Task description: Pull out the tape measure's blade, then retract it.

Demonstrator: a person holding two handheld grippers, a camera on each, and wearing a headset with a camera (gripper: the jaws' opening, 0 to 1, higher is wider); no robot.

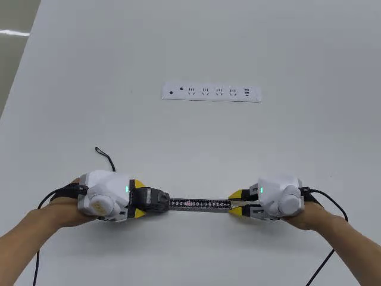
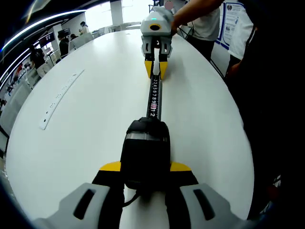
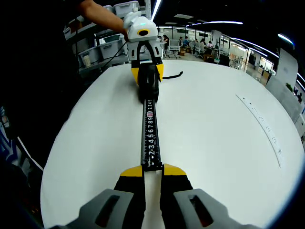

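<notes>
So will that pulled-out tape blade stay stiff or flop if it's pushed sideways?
The blade runs straight between the case and the right gripper, so it is probably fairly stiff over this short span. Thin and narrow, it would likely bend or twist if pushed sideways.

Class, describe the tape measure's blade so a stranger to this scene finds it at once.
On the white table, look near the front edge, between the left hand-held gripper and the right hand-held gripper. The blade is the thin dark strip joining them. Unlike the white power strip farther back, it bears printed numbers.
</notes>
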